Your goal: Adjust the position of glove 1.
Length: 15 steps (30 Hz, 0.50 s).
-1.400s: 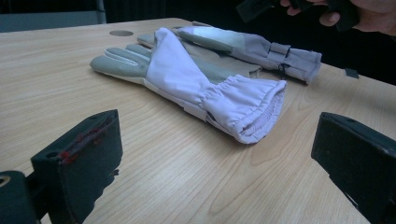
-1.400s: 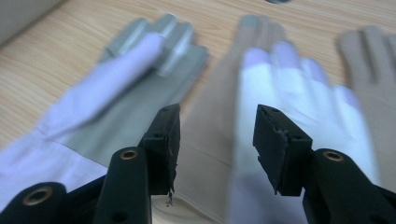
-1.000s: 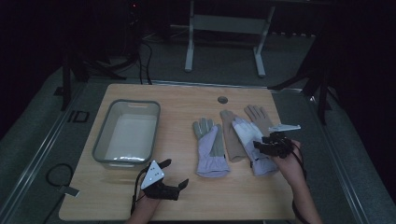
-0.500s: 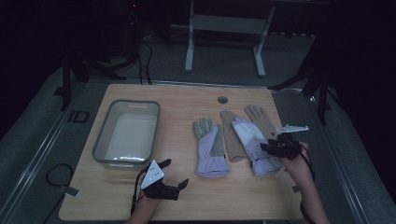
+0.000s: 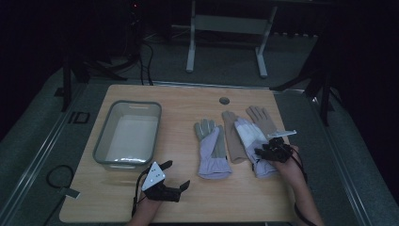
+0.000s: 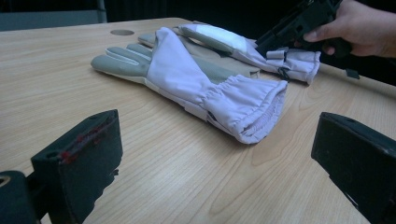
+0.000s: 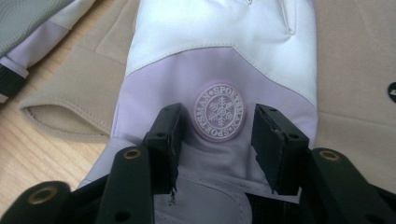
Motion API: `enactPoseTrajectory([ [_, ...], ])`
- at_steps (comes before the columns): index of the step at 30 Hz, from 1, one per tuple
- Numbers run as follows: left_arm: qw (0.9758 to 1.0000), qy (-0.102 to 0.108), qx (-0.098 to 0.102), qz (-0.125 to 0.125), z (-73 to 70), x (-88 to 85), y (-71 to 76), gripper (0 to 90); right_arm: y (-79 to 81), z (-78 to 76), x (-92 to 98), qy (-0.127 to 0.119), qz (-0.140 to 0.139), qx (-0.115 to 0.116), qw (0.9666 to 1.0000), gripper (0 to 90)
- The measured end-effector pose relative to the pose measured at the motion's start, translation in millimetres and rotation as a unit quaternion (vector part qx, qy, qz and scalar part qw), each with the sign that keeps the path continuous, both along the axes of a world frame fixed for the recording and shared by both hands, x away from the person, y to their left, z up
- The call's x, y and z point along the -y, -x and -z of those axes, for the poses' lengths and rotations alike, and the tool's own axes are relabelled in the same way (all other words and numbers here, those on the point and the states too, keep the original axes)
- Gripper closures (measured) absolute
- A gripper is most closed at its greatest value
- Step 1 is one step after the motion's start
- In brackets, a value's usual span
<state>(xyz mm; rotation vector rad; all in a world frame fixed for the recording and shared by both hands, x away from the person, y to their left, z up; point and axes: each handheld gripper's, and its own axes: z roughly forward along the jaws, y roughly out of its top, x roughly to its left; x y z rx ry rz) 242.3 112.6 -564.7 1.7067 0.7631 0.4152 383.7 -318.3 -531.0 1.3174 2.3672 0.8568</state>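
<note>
Two lilac-and-white gloves lie on the wooden table (image 5: 188, 101). The left glove (image 5: 211, 150) (image 6: 196, 84) lies alone, cuff toward me. The right glove (image 5: 249, 136) (image 7: 219, 60) rests on top of a tan glove (image 5: 233, 136) (image 7: 70, 88). My right gripper (image 5: 262, 153) (image 7: 217, 130) (image 6: 275, 46) points down onto that right glove near its cuff. Its jaws have just been closing and stand astride the round snowflake badge (image 7: 219, 112), with glove fabric between them and no firm pinch visible. My left gripper (image 5: 178, 175) (image 6: 219, 158) rests open near the front edge, nothing between its jaws.
A grey plastic bin (image 5: 101, 146) stands on the left half of the table. A second tan glove (image 5: 261, 117) lies at the right, partly under the lilac one. A round cable hole (image 5: 224, 100) is at the far edge. Metal stand legs rise behind the table.
My right hand has sunk down onto the right lilac glove and its jaws have narrowed. The left gripper and the gloves have stayed where they were.
</note>
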Motion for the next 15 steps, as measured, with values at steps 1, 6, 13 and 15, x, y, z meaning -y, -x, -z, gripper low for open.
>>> enactPoseTrajectory([
  [1,1.0,0.001,0.0,0.0,0.0,0.2,0.0,2.0,0.3,0.9,0.7,-0.009,-0.003,-0.001,1.0,60.6],
  [6,1.0,-0.001,0.0,0.0,0.0,0.1,0.1,2.0,5.8,1.9,0.2,-0.02,0.004,0.005,0.9998,76.8],
  [13,1.0,0.0,-0.001,-0.001,0.0,0.0,-0.1,2.0,16.5,-11.2,-5.0,-0.016,0.045,0.023,0.9986,88.4],
  [15,1.0,-0.001,-0.001,-0.001,0.0,0.1,0.0,2.0,19.5,-16.4,-3.8,-0.022,0.059,0.028,0.9976,88.6],
])
